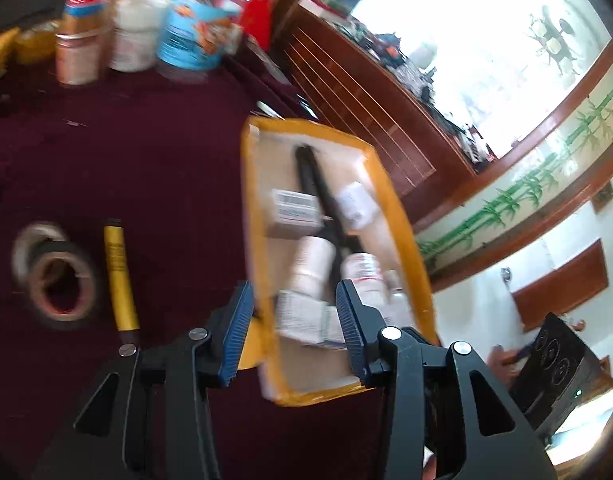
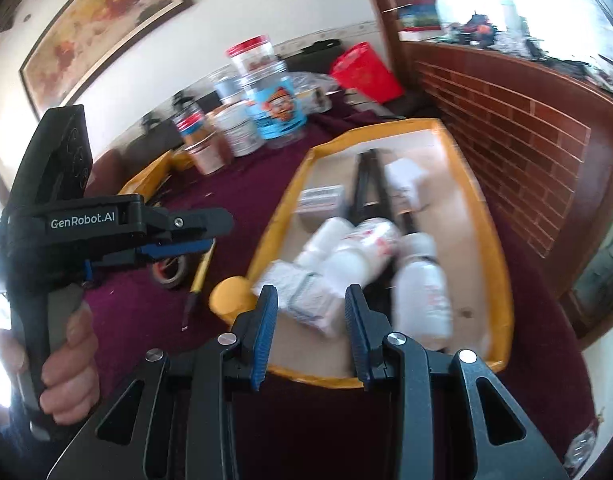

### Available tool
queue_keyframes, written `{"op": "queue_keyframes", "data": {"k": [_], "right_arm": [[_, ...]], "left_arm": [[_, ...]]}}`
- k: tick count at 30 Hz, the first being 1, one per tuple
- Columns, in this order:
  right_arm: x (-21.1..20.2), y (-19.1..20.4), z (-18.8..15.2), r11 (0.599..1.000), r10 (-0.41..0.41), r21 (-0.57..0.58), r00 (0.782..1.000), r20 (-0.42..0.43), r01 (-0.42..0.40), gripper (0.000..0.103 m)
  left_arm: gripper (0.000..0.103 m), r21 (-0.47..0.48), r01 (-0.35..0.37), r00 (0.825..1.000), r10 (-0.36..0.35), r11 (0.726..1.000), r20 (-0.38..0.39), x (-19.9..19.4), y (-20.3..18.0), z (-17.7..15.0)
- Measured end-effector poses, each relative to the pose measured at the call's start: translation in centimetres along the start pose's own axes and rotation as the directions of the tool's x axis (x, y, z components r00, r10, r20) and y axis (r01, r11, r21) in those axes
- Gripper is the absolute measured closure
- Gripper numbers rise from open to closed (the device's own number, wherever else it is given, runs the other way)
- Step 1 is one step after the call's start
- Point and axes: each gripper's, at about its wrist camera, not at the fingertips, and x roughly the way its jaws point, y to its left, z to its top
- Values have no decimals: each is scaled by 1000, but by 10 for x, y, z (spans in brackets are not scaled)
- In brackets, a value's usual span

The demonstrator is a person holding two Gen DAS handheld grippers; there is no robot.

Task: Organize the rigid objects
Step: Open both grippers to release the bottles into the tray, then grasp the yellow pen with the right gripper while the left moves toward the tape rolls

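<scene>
Currently both tools are empty. The left gripper (image 1: 292, 320) has its jaws apart, hovering over the near end of the tray (image 1: 390, 196). The right gripper (image 2: 310, 320) is likewise spread wide, holding nothing, above the tray's near rim.

Tray contents: white bottles (image 2: 424, 288), small boxes (image 1: 294, 210), and a long black tool (image 1: 318, 192), all lying loose and overlapping.

Outside the tray, on the dark red cloth (image 1: 146, 152): a yellow pen (image 1: 120, 276) and tape rolls (image 1: 56, 276), just beside each other. Jars (image 1: 194, 36) stand further back.

Handling, by judgement:
- Pen: light, stiff, smooth; may roll or slip. Grip across the mid-barrel.
- Tape rolls: light, rigid rings. Pinch through the wall, one finger inside the core.
- Bottles: smooth plastic; grip across the body, not the cap
</scene>
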Motion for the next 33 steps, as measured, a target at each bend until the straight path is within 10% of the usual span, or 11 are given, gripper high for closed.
{"op": "queue_keyframes", "data": {"k": [23,30,33], "right_arm": [[41,58,-29,993,45,-98,990,-134,-59,63],[46,57,-28,993,55,-94,989,-137,-68,63],[45,57,-29,993,58,-94,989,-136,-72,63]], "left_arm": [[32,-143,-309,949,315,940,25,-12,125,-3],[23,34,-543,839,540,839,69,31,93,-9],[22,75,-566,823,558,821,105,37,88,-11]]}}
